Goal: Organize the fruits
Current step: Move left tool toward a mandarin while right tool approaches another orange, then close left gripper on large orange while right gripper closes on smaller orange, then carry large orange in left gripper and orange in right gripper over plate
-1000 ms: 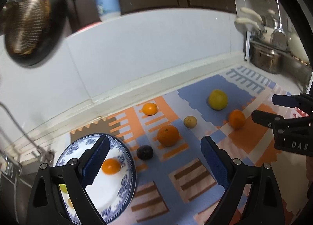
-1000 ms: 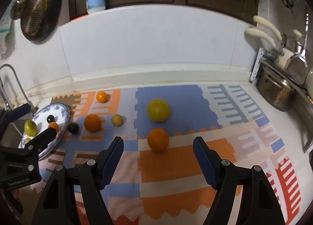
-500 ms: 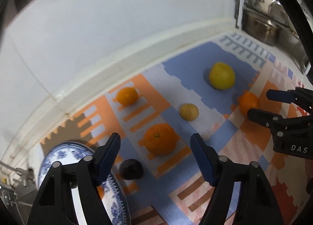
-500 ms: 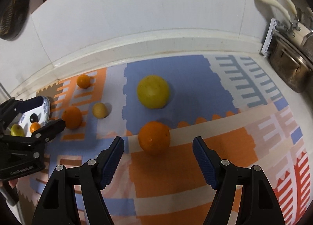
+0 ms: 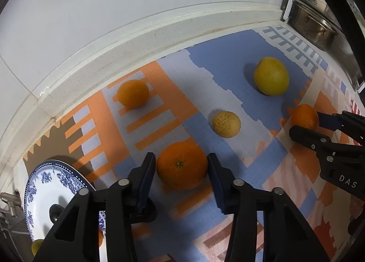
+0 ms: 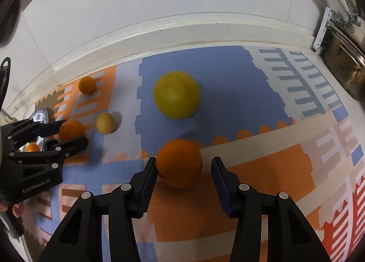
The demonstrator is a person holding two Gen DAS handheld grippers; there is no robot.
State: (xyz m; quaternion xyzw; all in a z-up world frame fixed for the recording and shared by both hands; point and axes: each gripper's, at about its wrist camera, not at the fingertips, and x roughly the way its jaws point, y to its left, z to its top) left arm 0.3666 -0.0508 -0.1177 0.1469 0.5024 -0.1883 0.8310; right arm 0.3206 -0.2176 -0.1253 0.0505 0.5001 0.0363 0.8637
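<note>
My left gripper (image 5: 181,166) is open with its jaws on either side of a stemmed orange (image 5: 182,168) on the patterned mat (image 5: 205,93). My right gripper (image 6: 183,166) is open around a second orange (image 6: 179,163), also seen in the left wrist view (image 5: 304,116). A large yellow fruit (image 6: 176,94), a small speckled tan fruit (image 6: 105,123) and a small orange (image 6: 87,84) lie further back. A blue-and-white plate (image 5: 45,193) at the left holds small fruits. A dark fruit (image 5: 146,213) lies half hidden under my left finger.
A white tiled wall and raised ledge (image 5: 159,27) border the mat at the back. A steel pot (image 6: 344,61) stands at the far right. A sink fitting (image 5: 9,200) shows at the left edge.
Both grippers have moved down and forward. Each now straddles an orange, and the jaws have narrowed around it.
</note>
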